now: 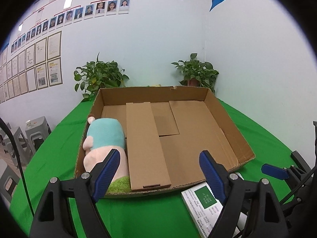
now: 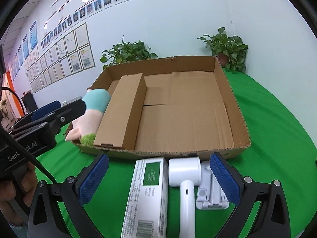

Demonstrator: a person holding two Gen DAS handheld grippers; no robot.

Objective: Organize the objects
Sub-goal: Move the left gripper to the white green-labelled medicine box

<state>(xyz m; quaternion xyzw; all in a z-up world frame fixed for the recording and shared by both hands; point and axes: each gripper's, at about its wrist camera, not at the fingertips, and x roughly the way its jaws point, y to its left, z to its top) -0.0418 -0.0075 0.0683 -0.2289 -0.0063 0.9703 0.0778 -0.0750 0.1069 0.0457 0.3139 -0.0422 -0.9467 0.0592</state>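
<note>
A shallow cardboard tray [image 1: 227, 123] sits on a green worktop [image 1: 150, 214]. Inside, along its nine o'clock wall, lies a plush toy [image 1: 103, 138] in teal and pink, touching a long closed cardboard box [image 1: 146, 144] just beside it. The left tongs [image 1: 159, 170] stand wide apart, gripping nothing, hovering at the tray's six o'clock edge. The right tongs [image 2: 158, 180] also stand wide, empty, above three things lying outside the tray at its near edge: a white carton with a green label [image 2: 147, 194], a white handheld device [image 2: 185, 178], and a white folding stand [image 2: 210, 192].
</note>
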